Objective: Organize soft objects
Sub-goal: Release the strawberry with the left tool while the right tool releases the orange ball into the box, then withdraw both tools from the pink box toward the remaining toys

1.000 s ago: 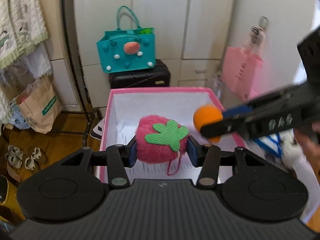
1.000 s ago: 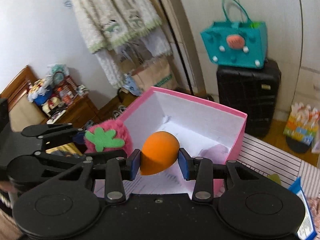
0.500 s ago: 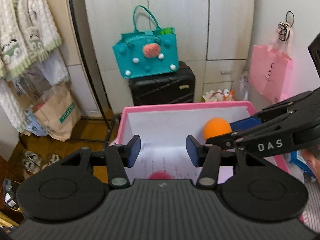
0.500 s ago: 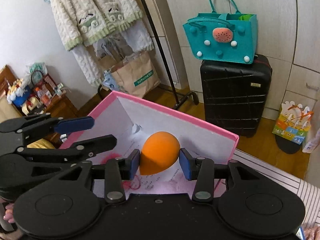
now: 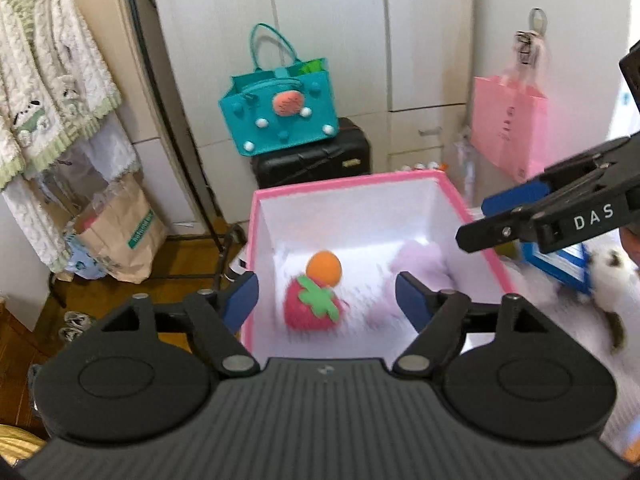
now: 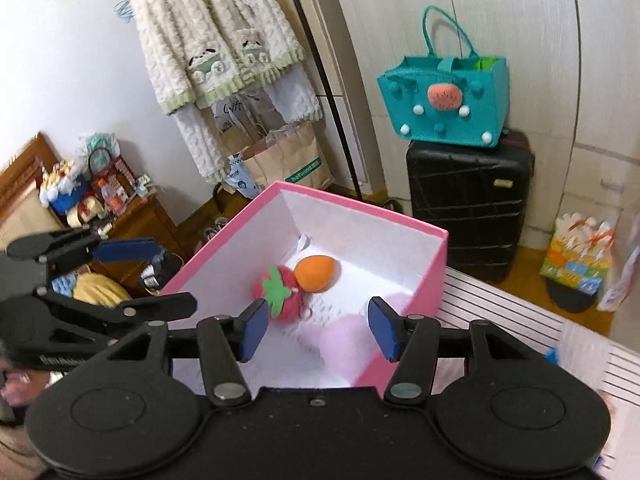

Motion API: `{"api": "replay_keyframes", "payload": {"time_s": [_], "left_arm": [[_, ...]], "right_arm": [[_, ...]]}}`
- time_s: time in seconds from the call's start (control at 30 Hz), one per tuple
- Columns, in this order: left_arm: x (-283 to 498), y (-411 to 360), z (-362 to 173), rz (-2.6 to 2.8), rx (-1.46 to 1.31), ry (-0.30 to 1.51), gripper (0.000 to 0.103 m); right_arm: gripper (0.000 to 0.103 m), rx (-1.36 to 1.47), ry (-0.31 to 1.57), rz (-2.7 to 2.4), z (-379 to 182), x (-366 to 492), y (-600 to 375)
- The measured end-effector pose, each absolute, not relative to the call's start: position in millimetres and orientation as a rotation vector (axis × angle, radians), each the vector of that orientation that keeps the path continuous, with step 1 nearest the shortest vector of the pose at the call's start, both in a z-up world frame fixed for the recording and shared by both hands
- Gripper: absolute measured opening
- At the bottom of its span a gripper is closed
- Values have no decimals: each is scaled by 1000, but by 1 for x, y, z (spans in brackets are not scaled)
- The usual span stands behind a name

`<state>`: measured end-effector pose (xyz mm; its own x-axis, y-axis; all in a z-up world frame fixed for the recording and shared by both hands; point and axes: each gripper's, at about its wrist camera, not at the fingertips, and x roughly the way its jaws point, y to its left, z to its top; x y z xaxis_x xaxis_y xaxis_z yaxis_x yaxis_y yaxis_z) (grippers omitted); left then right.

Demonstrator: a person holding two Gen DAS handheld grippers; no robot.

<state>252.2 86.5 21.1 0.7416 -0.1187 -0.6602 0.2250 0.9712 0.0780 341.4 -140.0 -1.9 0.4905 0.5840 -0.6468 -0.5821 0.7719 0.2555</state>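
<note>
A pink box [image 5: 344, 181] [image 6: 439, 264] with white walls stands open. Inside lie a pink plush strawberry [image 5: 310, 308] [image 6: 280, 294] with a green leaf, an orange soft ball [image 5: 324, 267] [image 6: 316, 273] touching it, and a pale lilac soft thing [image 5: 420, 260] [image 6: 340, 336]. My left gripper [image 5: 327, 300] is open and empty above the box's near edge. My right gripper [image 6: 318, 330] is open and empty above the box; it also shows in the left wrist view [image 5: 492, 220] at the right. The left gripper shows in the right wrist view [image 6: 132, 276] at the left.
A teal felt bag [image 5: 280, 114] [image 6: 448, 100] sits on a black suitcase [image 5: 312, 160] [image 6: 468, 200] behind the box. A pink paper bag [image 5: 508, 128] hangs at the right. A brown paper bag [image 5: 120, 232] and clothes rack stand left. A striped cloth [image 6: 520, 308] lies right of the box.
The right gripper opened and let go of the orange ball, which now lies in the box against the strawberry. The left gripper dropped the strawberry earlier. Both grippers have pulled back from the box.
</note>
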Motion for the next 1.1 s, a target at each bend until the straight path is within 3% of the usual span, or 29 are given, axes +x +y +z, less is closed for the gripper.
{"api": "replay_keyframes", "payload": {"time_s": [0.37,0.6,0.83,0.93,1.1], "left_arm": [[173,77,58,-317,124,789,84],[117,52,75,-345,242,714,93],[81,26,67,-396,343,699,95],[75,20,65,-434,344,722,96],[66,11,60,-472,330,748,100]], "right_arm": [[70,-139,714,771,48,242,-170],[78,-201,633,807,67,182,-188],[81,-207,640,796,63,146,-206],[92,-190,647,803,57,134,-216],[94,-170,647,815,46,113,-232]]}}
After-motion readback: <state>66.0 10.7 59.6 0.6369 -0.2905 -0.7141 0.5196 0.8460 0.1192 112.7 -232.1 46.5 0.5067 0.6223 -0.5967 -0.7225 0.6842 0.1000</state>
